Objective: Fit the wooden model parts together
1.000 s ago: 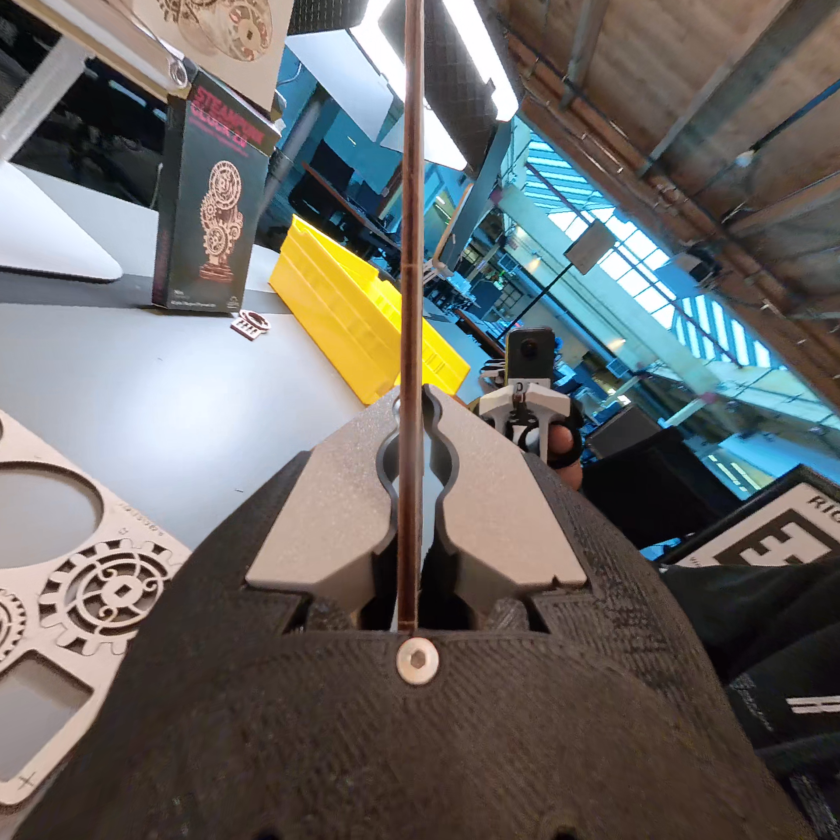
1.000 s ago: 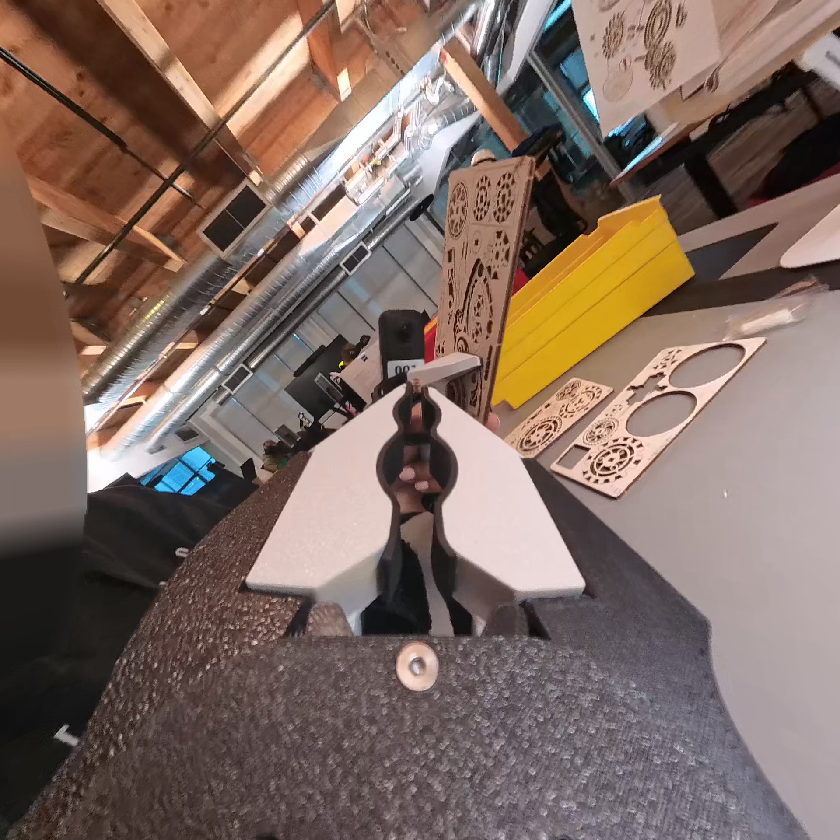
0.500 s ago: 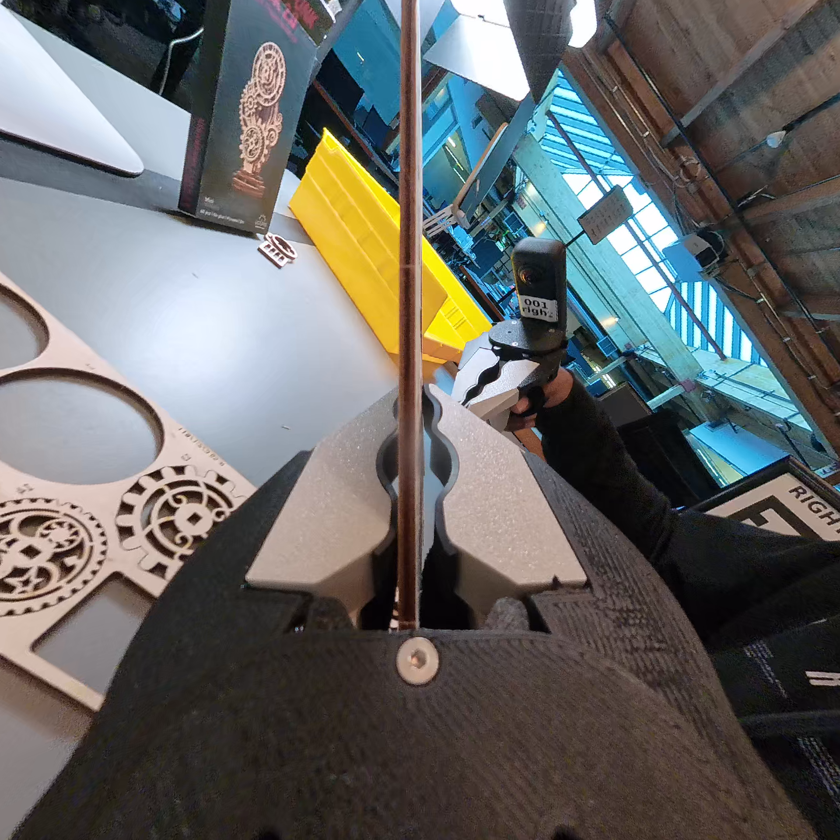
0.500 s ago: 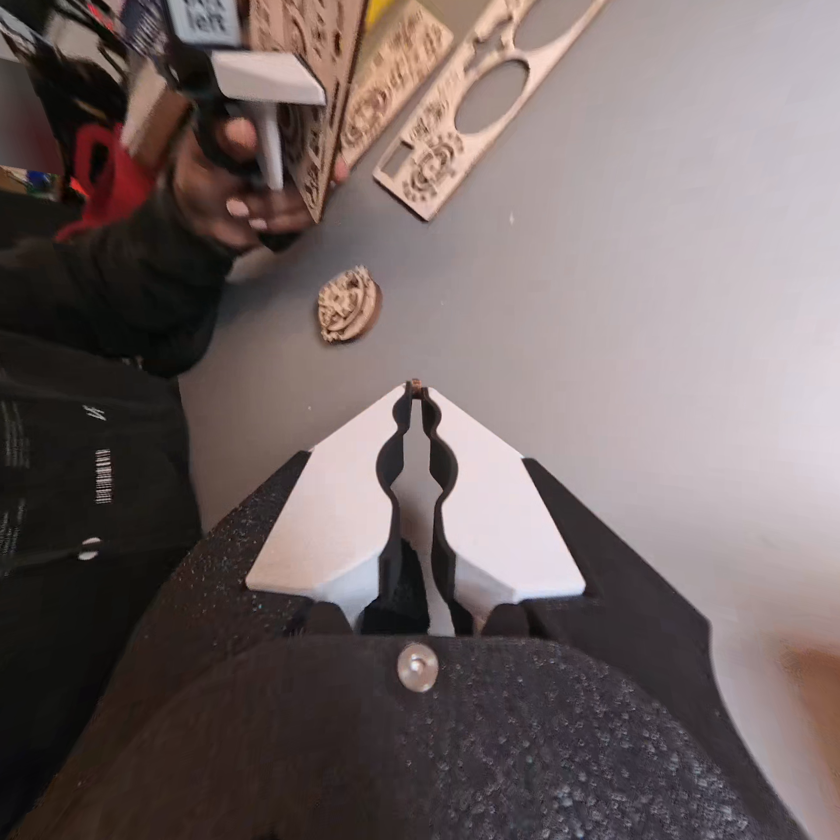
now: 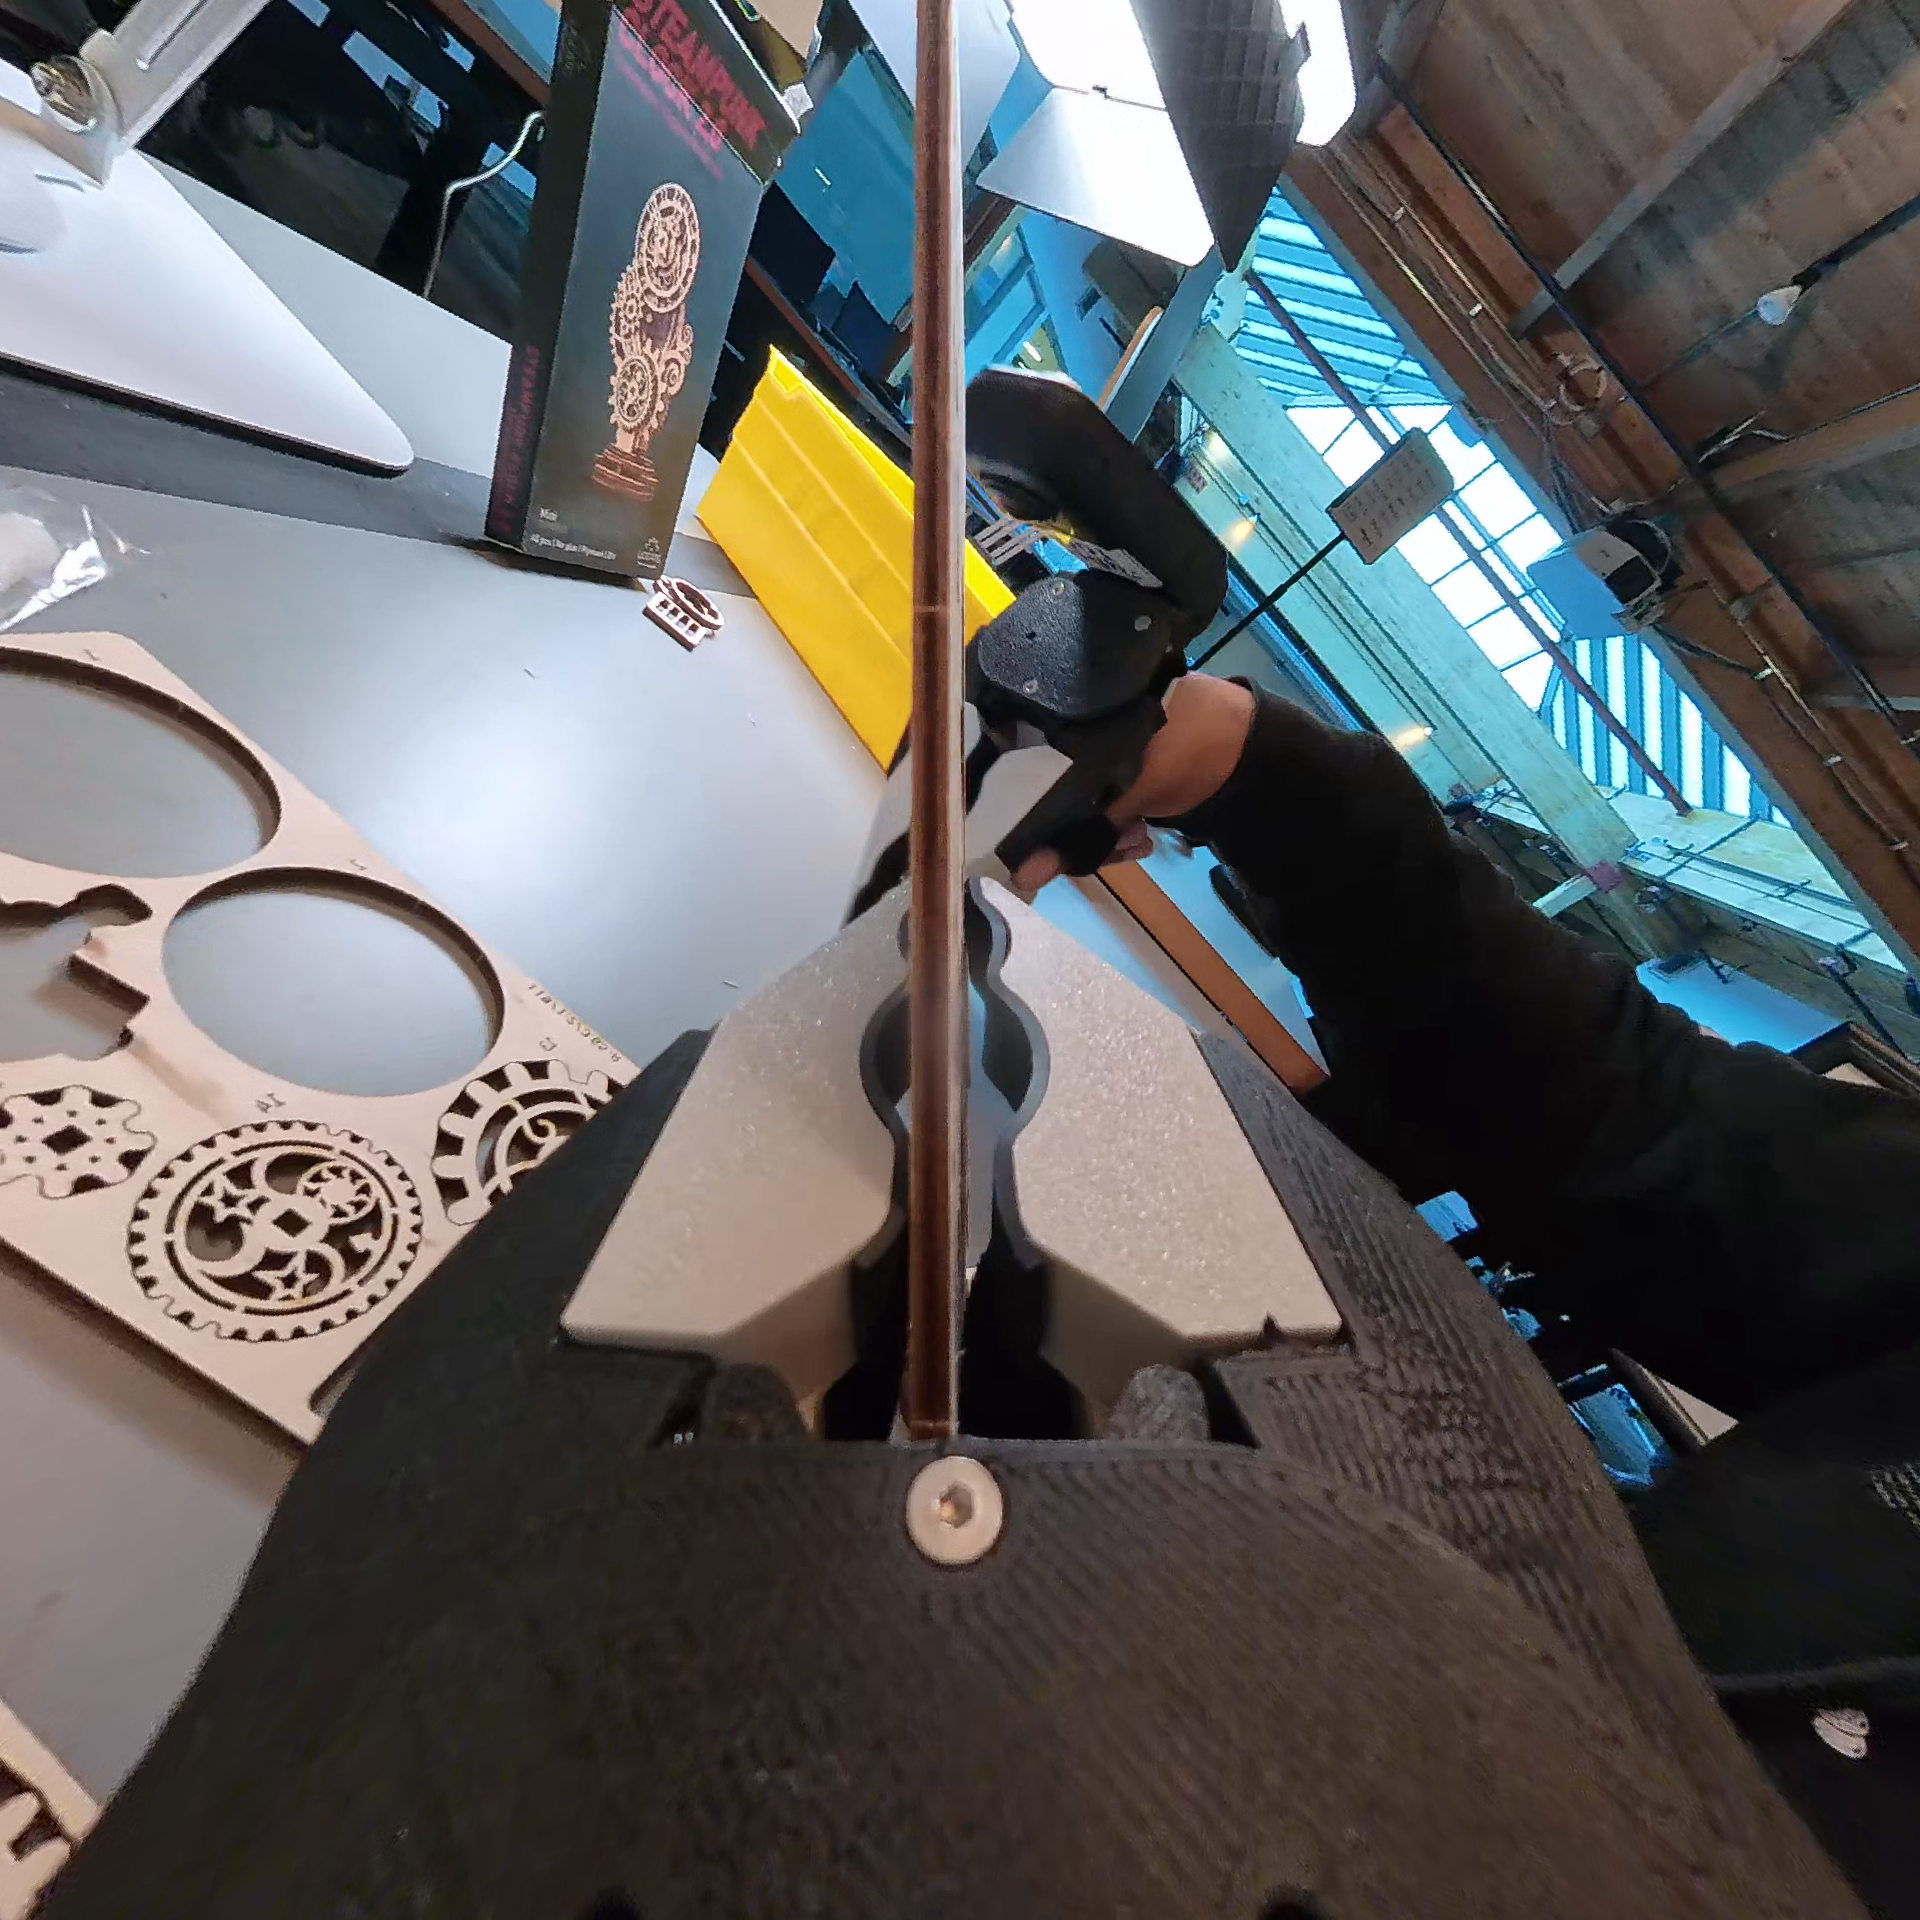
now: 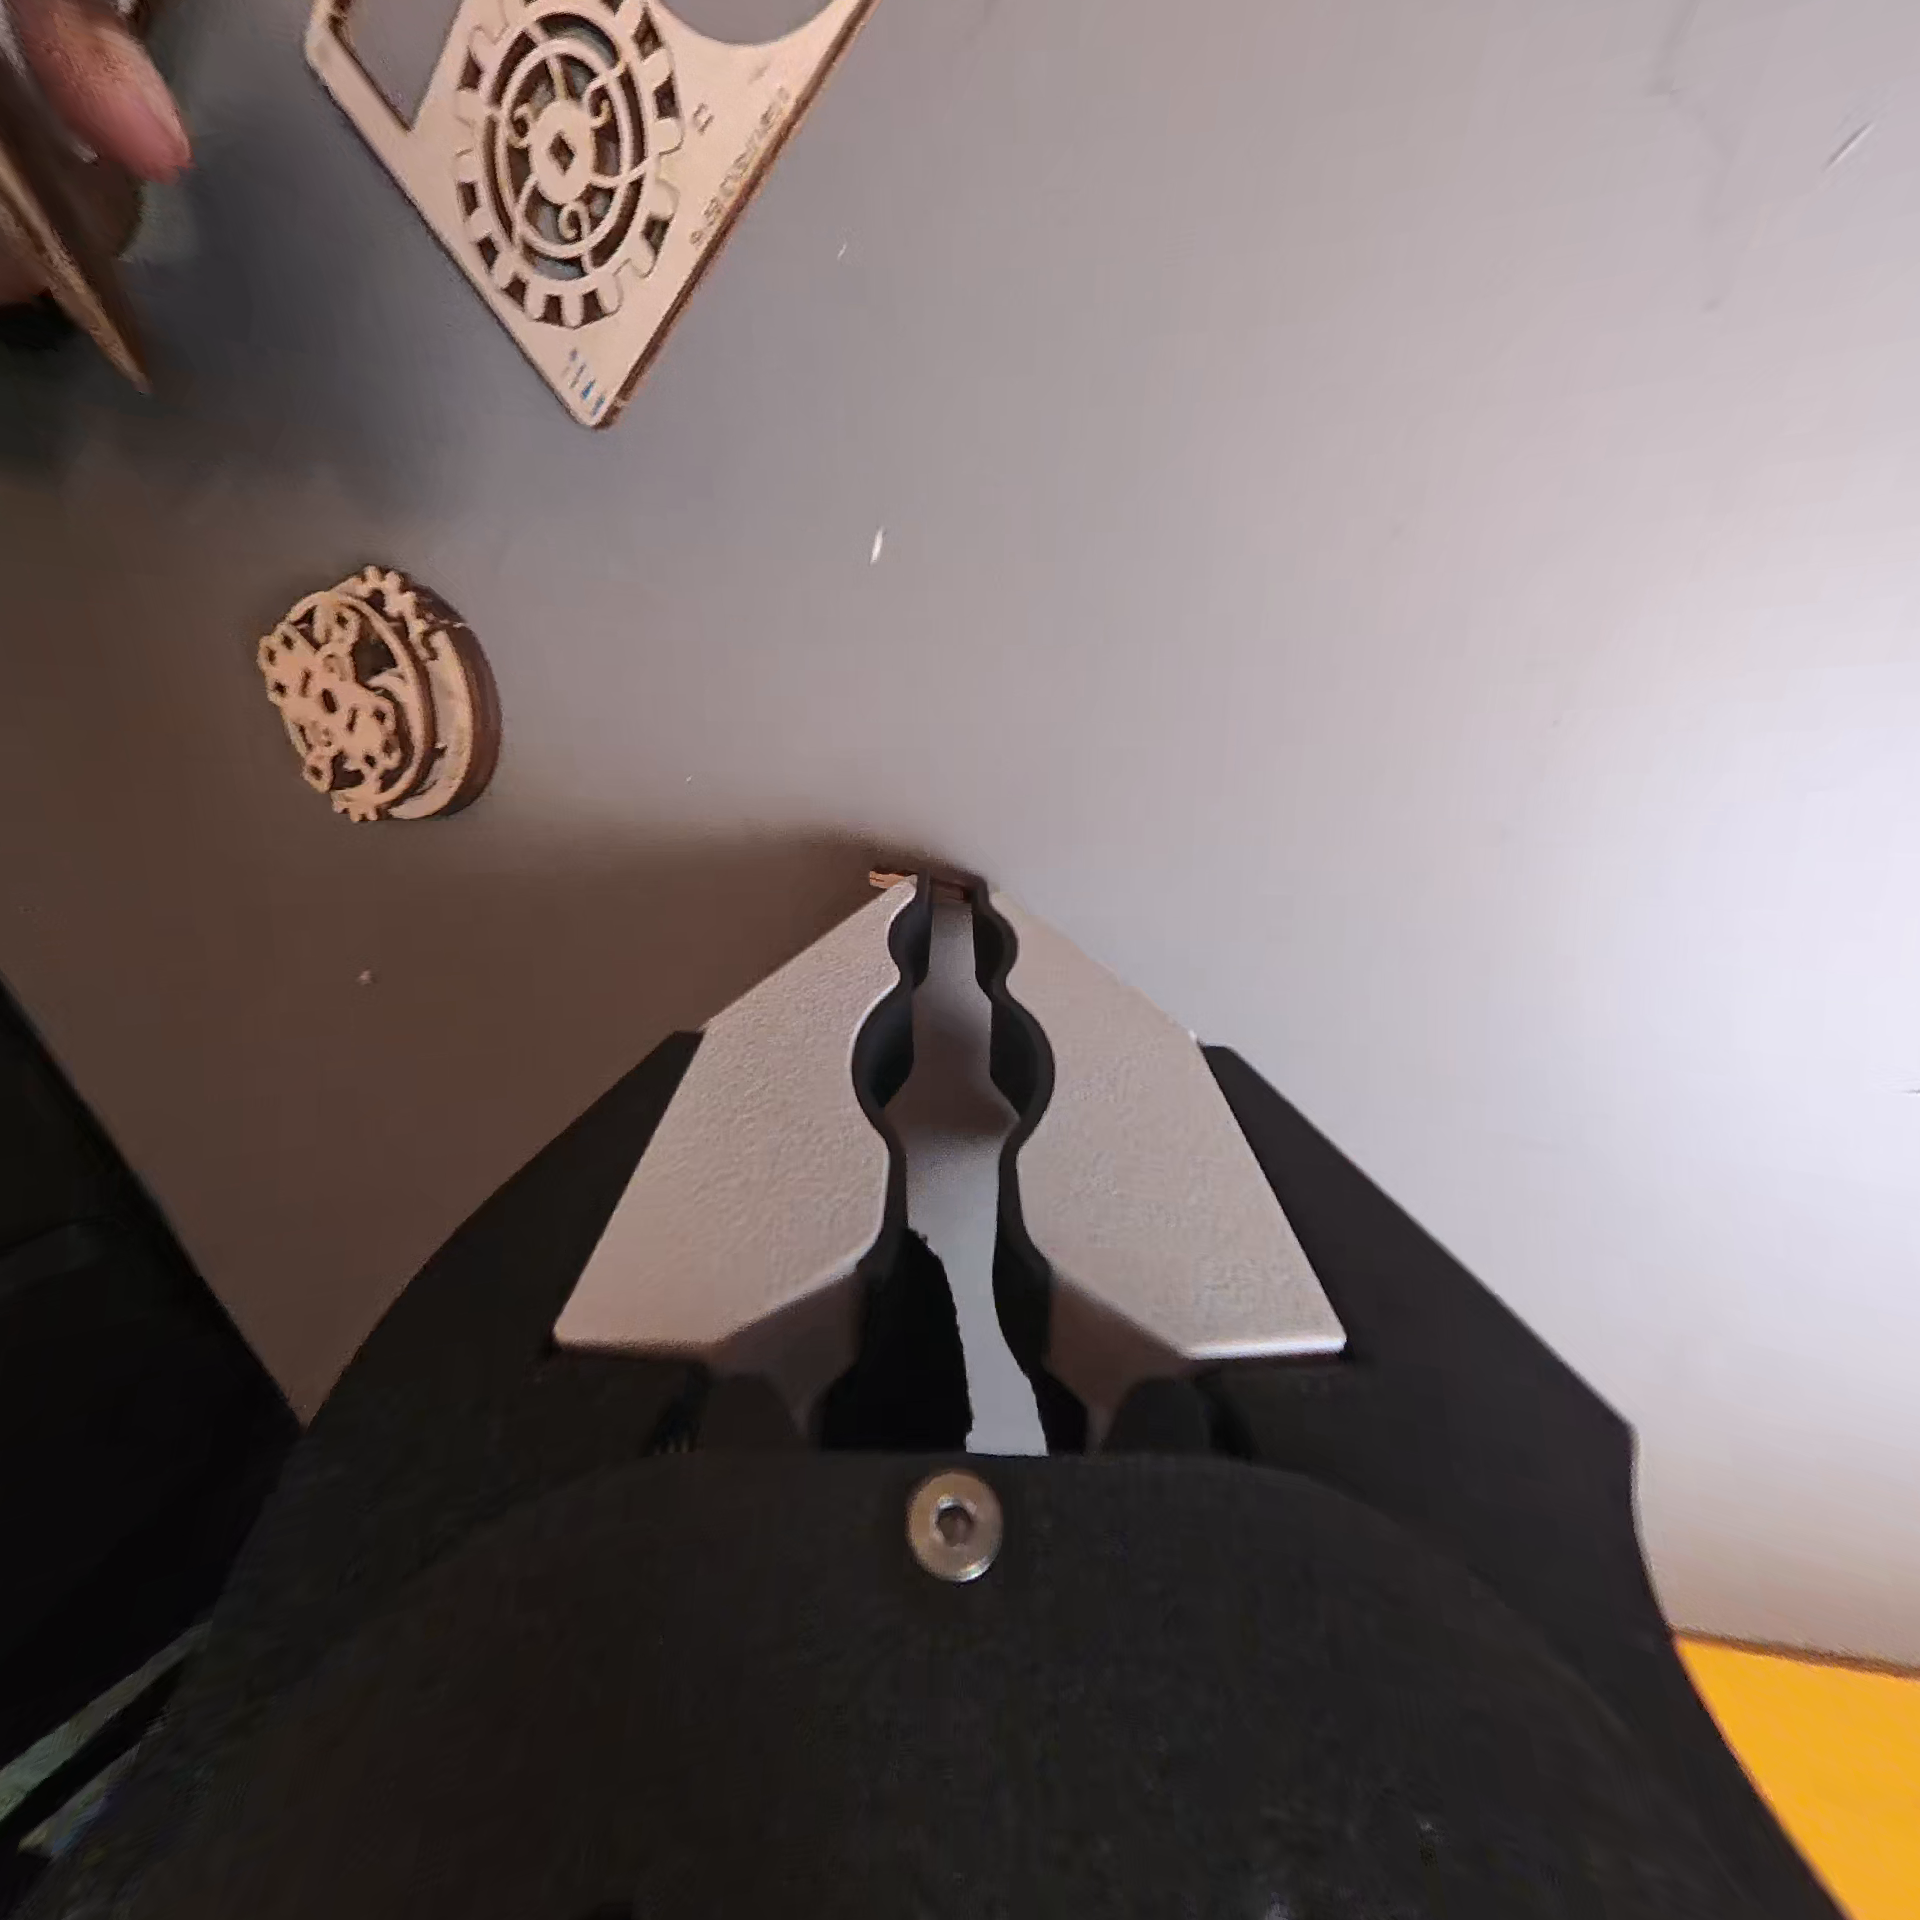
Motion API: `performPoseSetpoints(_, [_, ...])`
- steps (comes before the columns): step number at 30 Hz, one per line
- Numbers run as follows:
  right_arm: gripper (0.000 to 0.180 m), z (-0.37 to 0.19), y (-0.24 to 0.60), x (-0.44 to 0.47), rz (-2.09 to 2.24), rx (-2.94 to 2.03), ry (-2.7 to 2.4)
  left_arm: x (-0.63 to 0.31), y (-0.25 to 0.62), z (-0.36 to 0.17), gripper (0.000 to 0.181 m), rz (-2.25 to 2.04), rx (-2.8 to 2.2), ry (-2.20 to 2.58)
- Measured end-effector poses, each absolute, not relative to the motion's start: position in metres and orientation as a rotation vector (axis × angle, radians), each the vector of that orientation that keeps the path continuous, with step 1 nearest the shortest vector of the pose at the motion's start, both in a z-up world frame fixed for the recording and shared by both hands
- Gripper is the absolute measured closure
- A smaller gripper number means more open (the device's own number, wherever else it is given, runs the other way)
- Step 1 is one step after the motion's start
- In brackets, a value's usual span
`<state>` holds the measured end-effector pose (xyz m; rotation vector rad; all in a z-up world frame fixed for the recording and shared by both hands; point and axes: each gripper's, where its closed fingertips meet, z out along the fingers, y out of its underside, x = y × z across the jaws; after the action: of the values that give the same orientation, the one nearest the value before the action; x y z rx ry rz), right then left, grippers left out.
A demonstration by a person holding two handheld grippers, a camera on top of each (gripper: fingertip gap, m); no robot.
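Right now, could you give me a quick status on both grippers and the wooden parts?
Left gripper shut on wooden sheet, held edge-on. Right gripper shut on small wooden piece, low over grey table. Assembled gear lies to its left, apart. Nothing obstructing.

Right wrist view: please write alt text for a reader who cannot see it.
The right tongs point down at a grey table, nearly closed on a tiny wooden piece at their tips. A small round stack of wooden gears lies to the left, and the corner of a wooden parts sheet lies above it.
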<state>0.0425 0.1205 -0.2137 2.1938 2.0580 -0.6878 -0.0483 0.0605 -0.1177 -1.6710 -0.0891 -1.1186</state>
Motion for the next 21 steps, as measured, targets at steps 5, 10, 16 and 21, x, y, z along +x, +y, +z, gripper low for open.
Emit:
performPoseSetpoints(5, [0.165, -0.208, 0.139, 0.027, -0.658, 2.258, 2.192, -0.043, 0.060, -0.117, 0.179, -1.107, -1.683, -0.052])
performPoseSetpoints(10, [0.155, -0.169, 0.149, 0.012, -0.868, 2.408, 2.313, -0.046, 0.060, -0.116, 0.179, -1.101, -1.676, -0.054])
performPoseSetpoints(16, [0.138, -0.090, 0.123, 0.013, -1.571, 2.635, 2.266, -0.048, 0.061, -0.118, 0.179, -1.095, -1.674, -0.062])
performPoseSetpoints(21, [0.137, -0.077, 0.083, 0.026, -2.035, 2.644, 2.143, -0.039, 0.056, -0.111, 0.179, -1.116, -1.638, -0.003])
